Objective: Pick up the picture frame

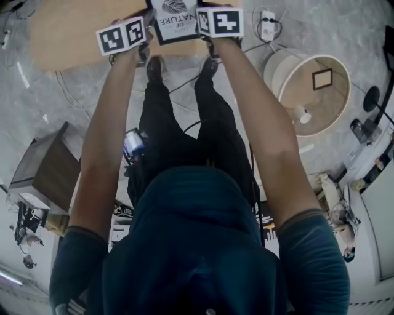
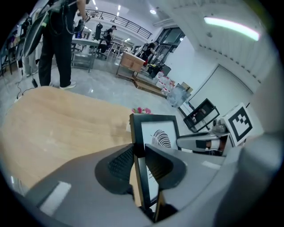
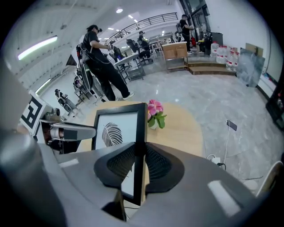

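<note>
Clearly at the lift step, grasp already made. Picture frame (image 1: 175,18) upright between both hands, print side toward the person, seemingly clear of the desk (image 1: 74,34) and over its near edge. Left tool (image 2: 137,159) clenched on the frame's left border, ribbed pads pinching the black edge front and back. Right tool (image 3: 140,162) likewise clamped on the right border, nothing else between the pads. Pink flowers (image 3: 154,110) on the desk behind the frame, near but apart. Judged nearly done: picked up, only needs holding clear. Next move calls for equal squeeze on both sides, level raise with both hands together, no twisting or pulling apart. Thin edge grips prone to slipping, frame prone to tipping if one side loosens.
</note>
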